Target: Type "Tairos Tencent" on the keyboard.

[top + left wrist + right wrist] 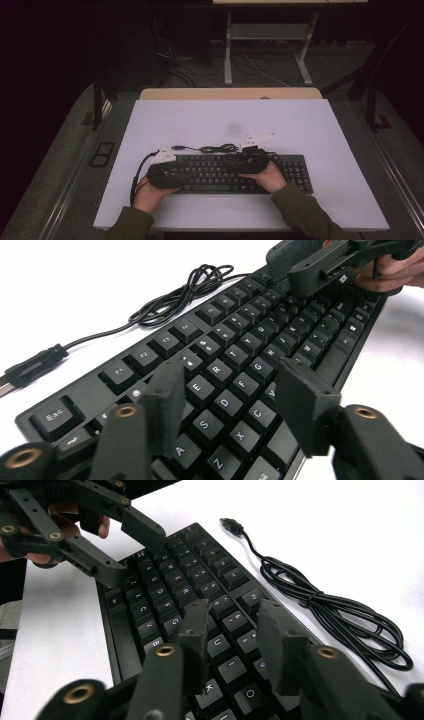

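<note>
Left claw (227, 395): jaws apart with nothing between them, hovering low over the left letter keys; the gap sits above the E, D, F, C region; in the high view it shows at the keyboard's left end (162, 172)
Right claw (230, 630): jaws apart, nothing gripped, poised over the keys in the middle-right of the letter block, around U, K and O; in the high view it lies over the keyboard's middle-right part (252, 162)
Claws to each other: pointed toward one another across the keyboard; each shows in the other's gripper view, the right claw at the top right (320, 265), the left claw at the top left (135, 550)
Contact: whether either claw's tips touch the keycaps cannot be told
Left hand (150, 192): wrapped around its gripper at the keyboard's front left corner, dark green sleeve behind it
Right hand (272, 177): holds its gripper over the keyboard's right half
Keyboard (220, 172): black, full size, lying flat on the table toward the near edge, long side across the person
Cable (217, 148): black, loosely coiled just behind the keyboard's rear edge
USB plug (231, 525): free end of the cable, lying on the table unplugged
Table (310, 130): white top, a wooden strip along the far edge
</note>
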Demonstrator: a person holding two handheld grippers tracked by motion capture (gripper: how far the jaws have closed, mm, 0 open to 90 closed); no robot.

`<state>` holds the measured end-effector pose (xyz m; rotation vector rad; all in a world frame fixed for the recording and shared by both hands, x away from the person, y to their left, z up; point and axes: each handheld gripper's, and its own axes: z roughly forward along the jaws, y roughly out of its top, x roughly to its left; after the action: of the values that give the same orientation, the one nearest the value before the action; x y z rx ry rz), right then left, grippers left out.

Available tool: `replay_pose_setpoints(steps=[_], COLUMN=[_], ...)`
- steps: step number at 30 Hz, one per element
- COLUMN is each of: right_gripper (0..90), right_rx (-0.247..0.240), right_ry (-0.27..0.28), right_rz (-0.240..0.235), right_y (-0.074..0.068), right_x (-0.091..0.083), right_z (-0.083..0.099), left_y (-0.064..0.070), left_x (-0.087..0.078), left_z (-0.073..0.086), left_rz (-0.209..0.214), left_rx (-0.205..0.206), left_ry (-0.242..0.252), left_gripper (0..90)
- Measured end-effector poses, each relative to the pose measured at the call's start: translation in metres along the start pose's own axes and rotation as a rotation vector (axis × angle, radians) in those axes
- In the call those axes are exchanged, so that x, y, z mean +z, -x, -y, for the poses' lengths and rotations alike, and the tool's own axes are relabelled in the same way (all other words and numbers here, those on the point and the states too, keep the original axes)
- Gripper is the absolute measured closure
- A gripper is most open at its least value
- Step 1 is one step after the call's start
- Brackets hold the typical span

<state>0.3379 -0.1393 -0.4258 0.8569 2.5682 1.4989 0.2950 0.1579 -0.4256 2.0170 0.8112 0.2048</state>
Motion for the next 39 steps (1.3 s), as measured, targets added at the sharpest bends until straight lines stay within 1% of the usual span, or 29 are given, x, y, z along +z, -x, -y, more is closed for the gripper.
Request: replay_pose_setpoints(steps=[2,8,13,19,34,39], right_gripper=[71.1,78.3,83.7,89.1,89.4,89.4], right_rx=[0.000,0.000,0.005,0.001,0.001,0.001], right_ry=[-0.003,-0.012,-0.021,-0.038,-0.109,-0.115], right_rz=[0.002,0.003,0.006,0.001,0.014,0.015], right_y=[0.000,0.001,0.002,0.004,0.002,0.003], right_x=[0.000,0.001,0.002,0.003,0.012,0.013], right_z=[0.000,0.001,0.002,0.004,0.008,0.008], left_y=[0.001,0.003,0.004,0.005,0.005,0.006], left_x=[0.001,0.004,0.007,0.009,0.012,0.013], left_z=[0.000,-0.001,-0.001,-0.001,-0.001,-0.001], left_rz=[0.004,0.007,0.010,0.012,0.003,0.003], left_rx=[-0.003,0.005,0.015,0.008,0.004,-0.001], left_ry=[0.003,0.011,0.013,0.021,0.022,0.022], left_gripper=[37.8,28.3,22.2,15.5,5.2,3.4])
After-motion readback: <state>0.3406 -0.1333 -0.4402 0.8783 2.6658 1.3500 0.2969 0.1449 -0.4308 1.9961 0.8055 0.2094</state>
